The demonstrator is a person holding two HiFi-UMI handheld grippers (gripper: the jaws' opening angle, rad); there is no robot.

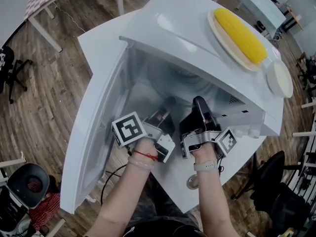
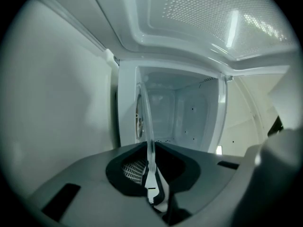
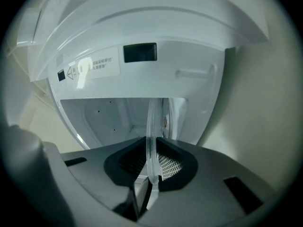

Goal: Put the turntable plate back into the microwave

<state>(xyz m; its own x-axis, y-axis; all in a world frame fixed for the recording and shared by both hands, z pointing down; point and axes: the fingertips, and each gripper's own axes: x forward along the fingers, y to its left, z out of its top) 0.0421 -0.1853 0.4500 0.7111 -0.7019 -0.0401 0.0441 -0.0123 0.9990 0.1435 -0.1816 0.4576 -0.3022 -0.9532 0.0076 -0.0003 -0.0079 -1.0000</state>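
1. The microwave [image 1: 182,28] stands on the white table [image 1: 98,43] with its door [image 1: 96,137] swung wide open to its left; I have both tools reaching into its front opening.
2. My left tool [image 2: 151,150] is pinched on the rim of the glass turntable plate [image 2: 147,122]; its jaws are almost together, with only the thickness of the glass between them, and the rim runs edge-on out of them toward the inside of the microwave.
3. My right tool [image 3: 151,145] has the same plate in the same narrow pinch, a little further round the rim on the microwave's control-panel side; nothing else sits between its jaws.
4. The plate hangs between the two tools at the mouth of the microwave, its far part reaching into the chamber; I cannot tell whether it touches the chamber floor, and I cannot make out the hub it must sit on.
5. I judge the job well along; the plate is lifted and brought to the opening; what is left is to slide it fully in, settle it level on the floor of the microwave, open both tools and draw them out.
6. On top of the microwave lie a corn cob [image 1: 240,33] on a tan dish [image 1: 217,31] and a small white bowl [image 1: 280,78] beside it; neither belongs to this job, so I would avoid jolting the microwave.
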